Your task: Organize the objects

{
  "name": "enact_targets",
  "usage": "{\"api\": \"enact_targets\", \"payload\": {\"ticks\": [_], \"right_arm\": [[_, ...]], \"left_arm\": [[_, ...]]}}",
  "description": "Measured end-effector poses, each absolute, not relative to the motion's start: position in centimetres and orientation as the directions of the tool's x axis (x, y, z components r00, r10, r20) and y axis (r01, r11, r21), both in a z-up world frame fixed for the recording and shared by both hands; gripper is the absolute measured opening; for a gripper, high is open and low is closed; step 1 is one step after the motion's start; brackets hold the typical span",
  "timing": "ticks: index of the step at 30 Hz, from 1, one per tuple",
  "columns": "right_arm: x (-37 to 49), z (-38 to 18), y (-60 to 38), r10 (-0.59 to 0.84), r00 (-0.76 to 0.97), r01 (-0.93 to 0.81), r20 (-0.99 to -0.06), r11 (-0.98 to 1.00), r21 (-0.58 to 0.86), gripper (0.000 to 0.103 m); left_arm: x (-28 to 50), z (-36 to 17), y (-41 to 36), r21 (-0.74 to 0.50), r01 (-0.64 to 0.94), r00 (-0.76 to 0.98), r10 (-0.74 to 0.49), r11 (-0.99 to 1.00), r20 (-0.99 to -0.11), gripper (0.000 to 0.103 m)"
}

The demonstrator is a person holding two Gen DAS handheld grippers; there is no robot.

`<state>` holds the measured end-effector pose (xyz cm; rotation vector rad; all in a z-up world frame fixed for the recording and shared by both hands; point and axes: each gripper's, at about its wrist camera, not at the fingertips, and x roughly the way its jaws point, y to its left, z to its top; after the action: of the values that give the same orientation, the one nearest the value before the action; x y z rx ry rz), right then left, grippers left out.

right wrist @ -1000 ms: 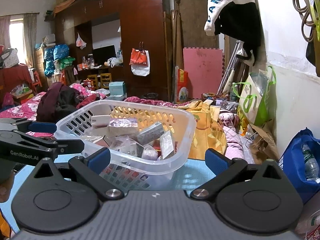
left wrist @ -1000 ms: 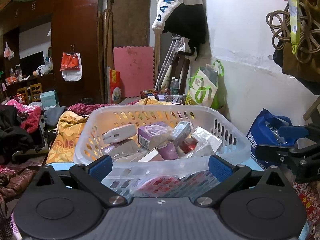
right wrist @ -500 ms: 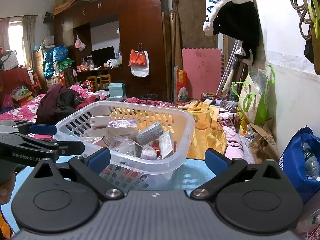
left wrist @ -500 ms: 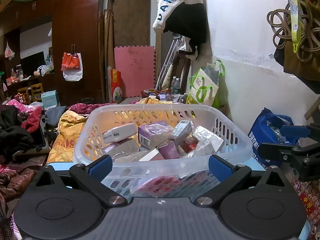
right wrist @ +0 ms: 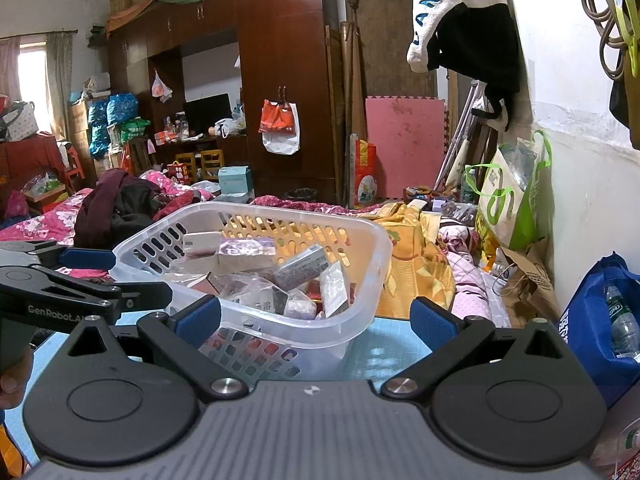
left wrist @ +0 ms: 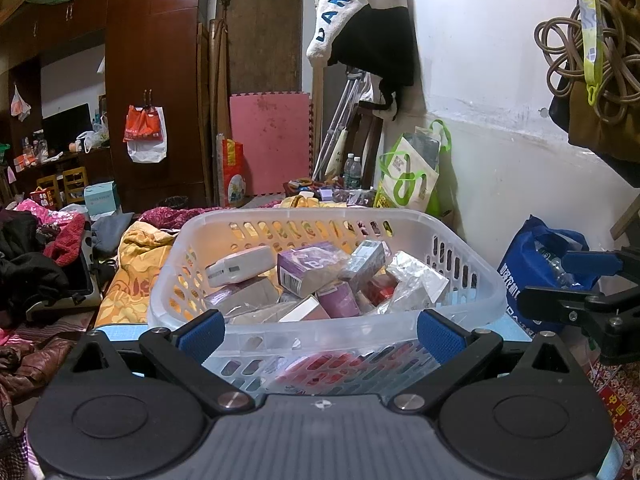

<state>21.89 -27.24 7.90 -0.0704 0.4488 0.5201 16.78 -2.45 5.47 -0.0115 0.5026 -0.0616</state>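
Left wrist view: white slotted basket (left wrist: 320, 324) sits centre frame on a light blue table (left wrist: 514, 326), directly ahead of the left gripper (left wrist: 322, 336), whose two blue-padded fingers (left wrist: 198, 334) are spread wide and hold nothing. Basket holds a loose pile of small packages; countable on top are one white box (left wrist: 240, 266), one purple box (left wrist: 310, 266) and one silver foil pack (left wrist: 416, 280), the rest overlapping and not countable. Right gripper (left wrist: 576, 276) enters at the right edge of this view, side-on. Right wrist view shows what the left does not: the basket (right wrist: 360, 280) lies left of centre, with bare table (right wrist: 384, 344) between the right gripper's (right wrist: 316, 322) parted, empty fingers (right wrist: 432, 320); the left gripper (right wrist: 86, 276) enters from the left edge, and part of a hand (right wrist: 14, 376) shows at lower left. One blue bag (right wrist: 600, 328) with a bottle stands at lower right. Against the frames from a second ago, basket, contents and both finger spreads match; only a very slight shift of framing.
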Motion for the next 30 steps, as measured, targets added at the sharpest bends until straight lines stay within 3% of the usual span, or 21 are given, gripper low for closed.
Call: {"api": "enact_targets", "payload": {"ticks": [30], "right_arm": [[21.85, 7.65, -26.91, 0.466, 0.773, -0.501, -0.431, 0.864, 0.036, 0.103]], "left_arm": [[16.76, 5.71, -3.01, -0.018, 0.061, 0.885, -0.062, 0.998, -0.462, 0.103]]}}
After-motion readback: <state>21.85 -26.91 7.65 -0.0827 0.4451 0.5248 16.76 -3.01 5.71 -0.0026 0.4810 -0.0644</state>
